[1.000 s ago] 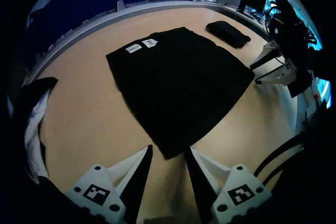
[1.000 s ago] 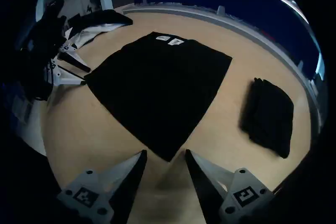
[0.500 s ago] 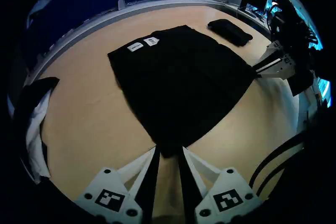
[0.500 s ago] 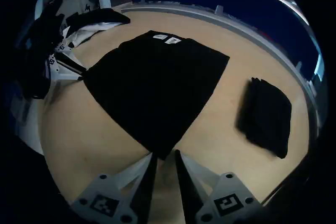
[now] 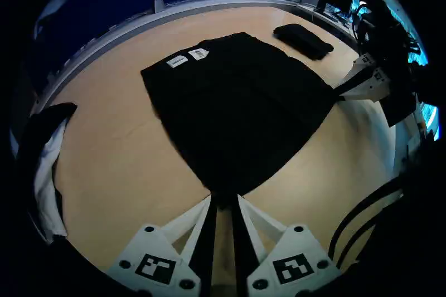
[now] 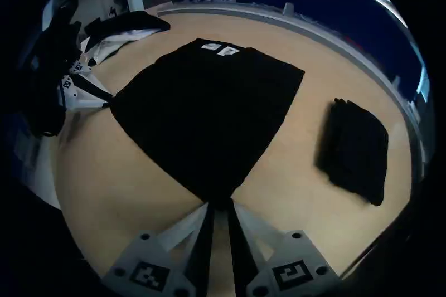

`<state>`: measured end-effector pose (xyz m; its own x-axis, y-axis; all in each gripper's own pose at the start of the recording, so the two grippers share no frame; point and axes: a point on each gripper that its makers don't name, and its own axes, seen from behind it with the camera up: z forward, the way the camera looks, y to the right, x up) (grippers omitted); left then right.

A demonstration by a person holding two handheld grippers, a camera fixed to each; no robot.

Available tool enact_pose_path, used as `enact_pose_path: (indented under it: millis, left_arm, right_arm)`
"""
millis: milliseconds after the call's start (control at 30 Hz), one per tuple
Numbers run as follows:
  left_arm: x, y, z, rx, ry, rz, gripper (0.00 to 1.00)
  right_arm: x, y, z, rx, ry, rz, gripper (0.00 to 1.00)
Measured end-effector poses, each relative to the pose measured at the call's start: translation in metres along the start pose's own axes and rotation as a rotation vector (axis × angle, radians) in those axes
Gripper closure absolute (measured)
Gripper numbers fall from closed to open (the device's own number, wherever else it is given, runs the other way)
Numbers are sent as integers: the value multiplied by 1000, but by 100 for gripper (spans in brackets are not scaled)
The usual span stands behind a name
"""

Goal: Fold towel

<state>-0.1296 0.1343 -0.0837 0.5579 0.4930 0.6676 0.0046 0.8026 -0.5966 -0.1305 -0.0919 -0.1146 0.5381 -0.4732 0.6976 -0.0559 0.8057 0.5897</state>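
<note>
Two corners of the black towel (image 5: 240,107), lying flat on the wooden desk (image 5: 111,146) with white tags (image 5: 188,58) at its far edge, are pinched: one in the left gripper (image 5: 223,200) jaws, one in the right gripper (image 6: 220,206) jaws.

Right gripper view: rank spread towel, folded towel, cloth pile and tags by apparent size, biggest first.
1. spread towel
2. folded towel
3. cloth pile, which looks smaller than the folded towel, but it lies farther from the camera, so that order is unsure
4. tags, clearly smallest
</note>
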Motion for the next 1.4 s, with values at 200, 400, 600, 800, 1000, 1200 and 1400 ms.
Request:
enact_pose_path:
  millis: [200,400,600,800,1000,1200,1400]
  left_arm:
    - [1,2,-1,-1,7,-2,89]
    - [2,6,-3,-17,9,-14,90]
    - [5,6,-5,-15,17,-5,90]
    - [9,5,-9,-16,26,-10,91]
    - [14,7,-11,-19,36,-10,91]
    - [21,7,-16,-18,51,-19,90]
    - [28,8,-26,-19,69,-36,90]
  right_arm:
    - [3,-1,1,7,11,21,95]
    - [4,-3,0,19,11,39,97]
    - [5,-4,-2,23,19,43,98]
    - [9,-3,-6,22,33,50,98]
    - [16,-2,-13,24,48,65,98]
    - [24,-1,-21,24,65,73,98]
    - [36,-2,-34,26,97,78,98]
